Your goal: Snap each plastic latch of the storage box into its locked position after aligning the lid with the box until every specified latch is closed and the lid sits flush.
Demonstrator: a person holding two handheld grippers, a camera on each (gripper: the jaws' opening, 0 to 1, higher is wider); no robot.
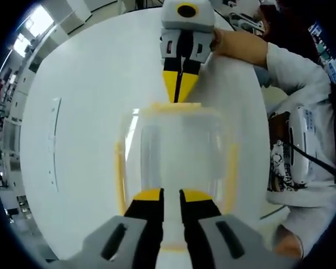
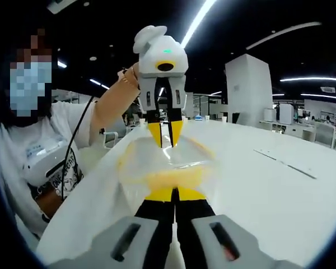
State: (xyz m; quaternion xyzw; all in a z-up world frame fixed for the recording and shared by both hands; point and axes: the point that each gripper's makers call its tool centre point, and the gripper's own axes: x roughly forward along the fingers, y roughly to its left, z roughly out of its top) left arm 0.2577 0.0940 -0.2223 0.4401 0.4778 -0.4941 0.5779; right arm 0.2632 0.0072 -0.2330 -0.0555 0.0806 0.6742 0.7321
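A clear storage box (image 1: 179,162) with yellow latches sits on the white desk (image 1: 89,112), and the two grippers face each other across it.

In the left gripper view, the left gripper (image 1: 171,197) has its jaws nearly together, a thin gap between the yellow tips, over the near edge of the lid (image 1: 176,143). The right gripper (image 1: 179,89) points down at the far yellow latch (image 1: 176,105), its jaws together and the tips at or just above the latch. Yellow side latches (image 1: 119,179) show on both flanks.

In the right gripper view, the right gripper (image 2: 175,194) rests over its near latch (image 2: 171,178).

The step in hand appears to be pressing the end latches shut. Whether any latch has clicked I cannot tell. The next move likely calls for a firm downward push on each latch, then the side ones.
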